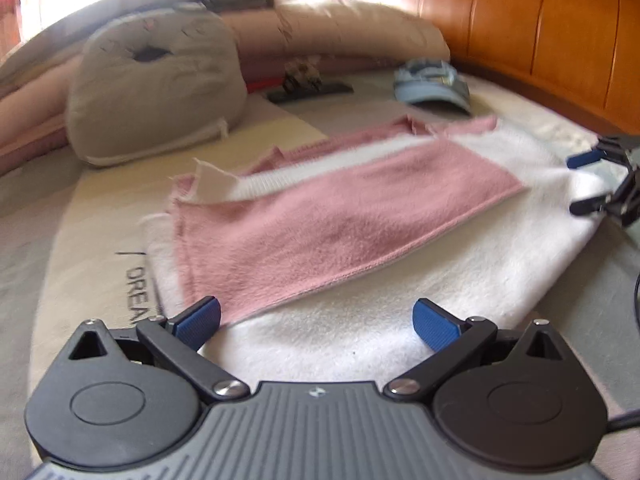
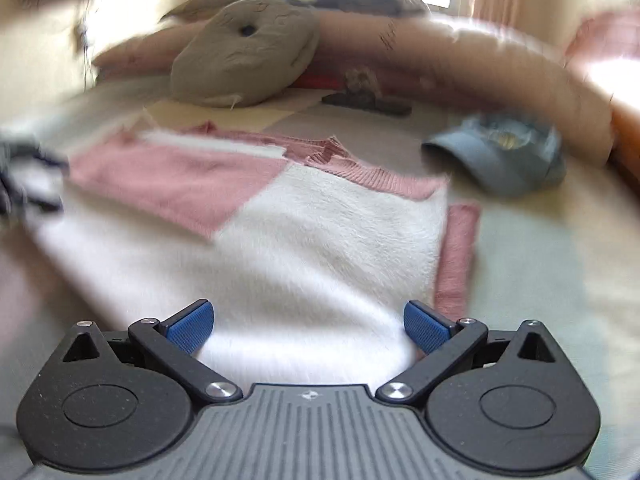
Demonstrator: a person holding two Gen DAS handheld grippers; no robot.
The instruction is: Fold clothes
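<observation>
A fluffy white and pink sweater (image 1: 360,264) lies flat on the bed, one pink sleeve (image 1: 340,220) folded across its white body. My left gripper (image 1: 316,320) hovers open over the near white hem, nothing between its blue pads. In that view my right gripper (image 1: 580,182) shows open at the garment's right edge. From the right wrist, the sweater (image 2: 300,240) spreads ahead with the pink sleeve (image 2: 180,184) across it and a pink sleeve strip (image 2: 456,256) along its right side. My right gripper (image 2: 308,326) is open over the white hem. The left gripper (image 2: 24,184) is a blur at the left.
A grey round cushion (image 1: 156,84) and long beige pillows (image 1: 352,28) lie at the back of the bed. A blue denim cap (image 1: 434,84) sits beyond the sweater, near a dark flat object (image 1: 310,88). A wooden headboard (image 1: 540,28) rises on the right.
</observation>
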